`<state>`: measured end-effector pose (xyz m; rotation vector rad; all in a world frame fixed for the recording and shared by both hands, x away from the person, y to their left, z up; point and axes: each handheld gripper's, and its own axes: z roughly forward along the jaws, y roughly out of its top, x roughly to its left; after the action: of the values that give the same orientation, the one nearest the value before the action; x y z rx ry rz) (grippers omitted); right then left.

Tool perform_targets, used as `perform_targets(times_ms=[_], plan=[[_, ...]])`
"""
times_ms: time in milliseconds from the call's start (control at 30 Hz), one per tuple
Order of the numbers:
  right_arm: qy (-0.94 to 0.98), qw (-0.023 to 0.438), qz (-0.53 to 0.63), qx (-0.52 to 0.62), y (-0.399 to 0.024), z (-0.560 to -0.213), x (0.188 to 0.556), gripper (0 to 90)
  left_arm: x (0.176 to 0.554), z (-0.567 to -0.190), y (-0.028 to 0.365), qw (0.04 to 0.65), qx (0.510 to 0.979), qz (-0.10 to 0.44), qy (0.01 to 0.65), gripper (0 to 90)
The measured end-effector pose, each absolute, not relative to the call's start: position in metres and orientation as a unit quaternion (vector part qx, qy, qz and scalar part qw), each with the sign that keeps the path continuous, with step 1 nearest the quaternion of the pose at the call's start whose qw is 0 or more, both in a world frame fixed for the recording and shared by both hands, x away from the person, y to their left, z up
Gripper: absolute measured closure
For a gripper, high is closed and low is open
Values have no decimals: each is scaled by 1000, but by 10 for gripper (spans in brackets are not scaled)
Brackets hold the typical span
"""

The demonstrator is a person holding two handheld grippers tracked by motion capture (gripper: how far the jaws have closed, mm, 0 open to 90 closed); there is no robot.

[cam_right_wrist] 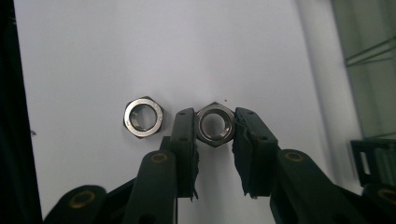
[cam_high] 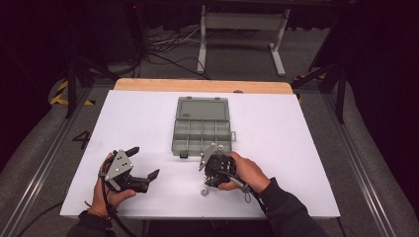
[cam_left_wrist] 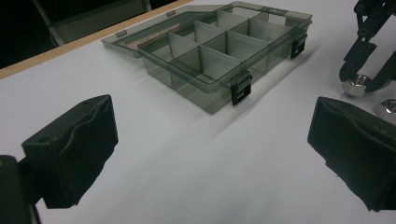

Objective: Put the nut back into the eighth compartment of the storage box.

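My right gripper (cam_right_wrist: 214,127) is shut on a steel hex nut (cam_right_wrist: 215,123) that lies flat on the white table, with a pad pressed against each side. A second, loose nut (cam_right_wrist: 143,117) lies just left of it. In the high view the right gripper (cam_high: 208,183) points down near the table's front, with the loose nut (cam_high: 203,191) beside it. My left gripper (cam_high: 144,162) rests at the front left, open and holding nothing. From the left gripper view (cam_left_wrist: 212,149) I see the held nut (cam_left_wrist: 355,86) under the right gripper (cam_left_wrist: 362,77).
A smoky transparent organiser box (cam_high: 201,133) lies open mid-table, lid (cam_high: 202,108) folded back and its compartments looking bare (cam_left_wrist: 210,60). The white tabletop (cam_high: 296,148) has a wooden back edge (cam_high: 202,85). A white stand (cam_high: 242,22) is on the floor beyond.
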<state>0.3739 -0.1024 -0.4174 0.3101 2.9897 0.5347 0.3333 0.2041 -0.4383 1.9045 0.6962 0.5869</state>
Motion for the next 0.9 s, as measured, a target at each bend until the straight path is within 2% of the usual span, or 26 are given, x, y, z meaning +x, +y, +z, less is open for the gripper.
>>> perform_targets(times_ms=[433, 900], plan=[[968, 84, 197, 130, -126, -373, 392, 706, 332, -437, 205, 502, 778, 245, 288, 25], [957, 105, 202, 177, -153, -348, 424, 706, 331, -435, 205, 505, 777, 246, 285, 25]])
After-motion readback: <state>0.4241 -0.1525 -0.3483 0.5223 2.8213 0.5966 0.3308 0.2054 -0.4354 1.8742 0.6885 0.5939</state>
